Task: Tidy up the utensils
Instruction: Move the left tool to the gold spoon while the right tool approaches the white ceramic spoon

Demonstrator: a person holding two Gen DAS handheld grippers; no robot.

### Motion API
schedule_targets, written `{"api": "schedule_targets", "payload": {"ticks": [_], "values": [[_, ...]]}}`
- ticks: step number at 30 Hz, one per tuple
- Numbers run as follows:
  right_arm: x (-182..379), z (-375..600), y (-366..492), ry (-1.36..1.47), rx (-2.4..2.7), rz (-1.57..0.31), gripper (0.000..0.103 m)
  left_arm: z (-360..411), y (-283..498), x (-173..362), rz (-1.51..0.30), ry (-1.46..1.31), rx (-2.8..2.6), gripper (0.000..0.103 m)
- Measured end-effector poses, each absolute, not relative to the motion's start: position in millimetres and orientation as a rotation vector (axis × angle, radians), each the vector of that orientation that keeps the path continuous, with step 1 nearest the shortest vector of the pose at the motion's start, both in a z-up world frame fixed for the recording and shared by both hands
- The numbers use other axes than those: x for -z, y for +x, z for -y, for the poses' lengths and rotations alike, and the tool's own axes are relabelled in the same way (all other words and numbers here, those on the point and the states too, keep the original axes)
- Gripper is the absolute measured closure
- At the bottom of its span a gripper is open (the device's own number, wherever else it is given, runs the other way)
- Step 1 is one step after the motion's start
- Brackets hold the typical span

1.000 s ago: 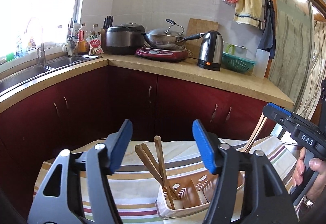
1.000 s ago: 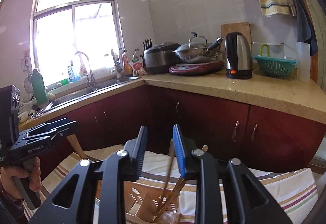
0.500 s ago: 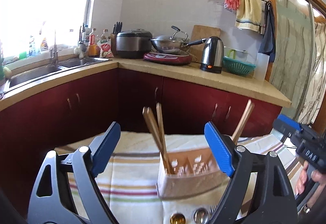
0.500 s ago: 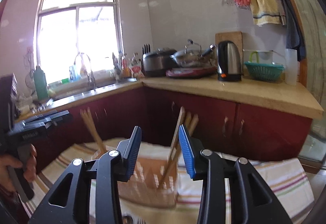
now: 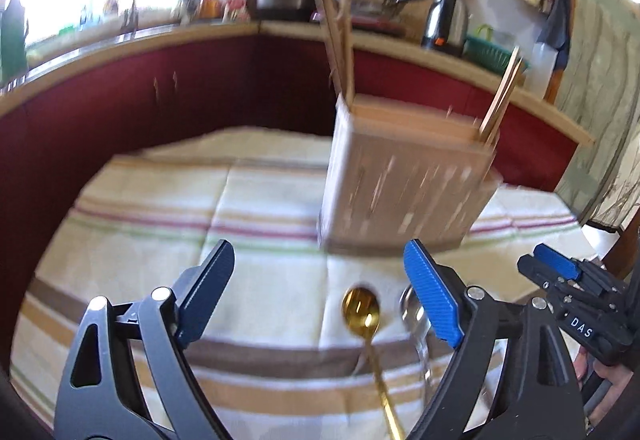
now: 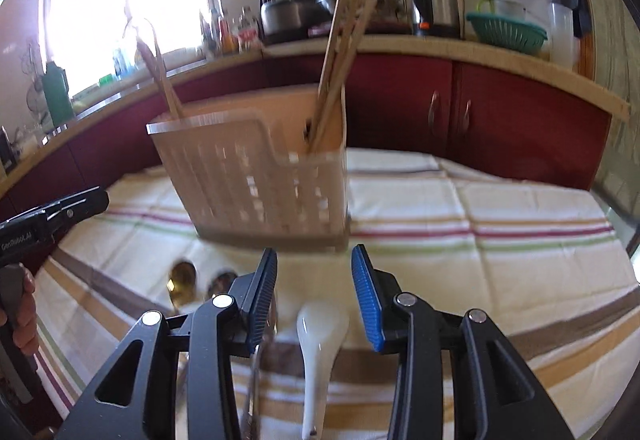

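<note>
A beige slotted utensil holder (image 5: 404, 176) (image 6: 256, 184) stands on the striped cloth, with wooden chopsticks (image 5: 340, 44) (image 6: 340, 64) upright in two of its compartments. In front of it lie a gold spoon (image 5: 366, 320) (image 6: 182, 282), a silver spoon (image 5: 416, 324) (image 6: 220, 282) and a white ceramic spoon (image 6: 320, 344). My left gripper (image 5: 320, 292) is open and empty above the gold spoon. My right gripper (image 6: 314, 296) is open and empty, its jaws on either side of the white spoon's bowl, just above it.
The striped cloth (image 5: 160, 208) covers the table. Behind it run dark red cabinets (image 6: 500, 120) under a counter with a kettle (image 6: 434, 2), a cooker, a wok and a green basket (image 6: 506, 30). The sink is at the far left.
Both grippers have pulled back from the holder and dropped lower toward the cloth. The spoons have come into view. The right gripper has opened wider.
</note>
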State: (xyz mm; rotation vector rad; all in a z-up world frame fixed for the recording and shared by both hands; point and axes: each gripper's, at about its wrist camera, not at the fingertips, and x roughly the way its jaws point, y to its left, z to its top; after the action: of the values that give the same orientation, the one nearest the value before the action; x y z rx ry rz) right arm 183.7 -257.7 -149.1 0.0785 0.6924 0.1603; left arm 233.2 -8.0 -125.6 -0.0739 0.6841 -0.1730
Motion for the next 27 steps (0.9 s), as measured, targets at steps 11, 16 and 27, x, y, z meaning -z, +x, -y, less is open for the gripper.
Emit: {"api": "schedule_targets", "payload": {"ticks": [11,16,27], "values": [[188,249,200,0.063,-0.154,-0.859,0.06,6,232,182,-0.824,-0.068,0.142,0.018],[193,245,205,0.025,-0.135,-0.9,0.058,12,236,186,-0.843,-0.063,0.151,0.018],[197,254,205,0.049,-0.149,-0.932,0.062,33,244,198,-0.901,-0.052,0.178,0.018]]}}
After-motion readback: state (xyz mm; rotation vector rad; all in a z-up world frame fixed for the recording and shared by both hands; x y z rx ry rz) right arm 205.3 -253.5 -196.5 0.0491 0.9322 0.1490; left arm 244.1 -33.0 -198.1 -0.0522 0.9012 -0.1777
